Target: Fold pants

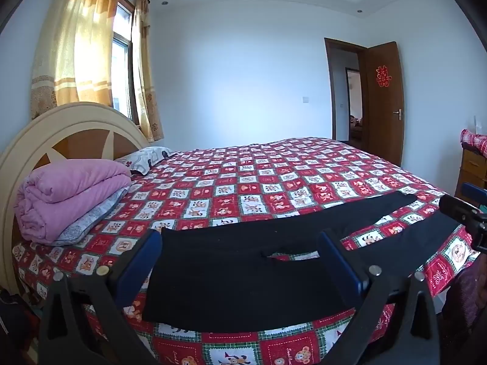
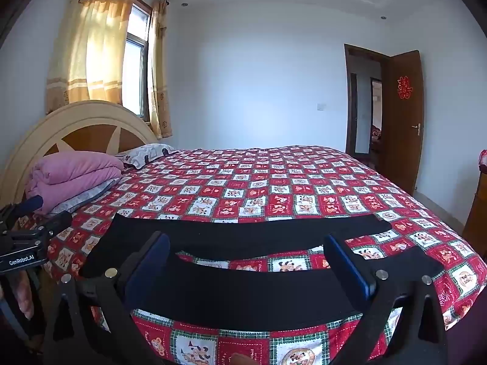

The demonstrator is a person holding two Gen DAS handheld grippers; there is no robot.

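Both claws wide open — left claw (image 1: 240,258), right claw (image 2: 246,261) — above pants (image 1: 231,273).

The pants (image 1: 231,273) are plain black, of a soft matte cloth, and lie spread flat on the patterned bed cover along the near edge of the bed. In the left wrist view the broad waist part fills the 6 o'clock area, and the 2 legs run off toward 2 and 3 o'clock, parted in a narrow V that shows the cover between them. In the right wrist view the pants (image 2: 243,292) show as 2 dark bands lying crosswise, the far leg at the centre, the near leg toward 6 o'clock, joined at 9 o'clock, unfolded
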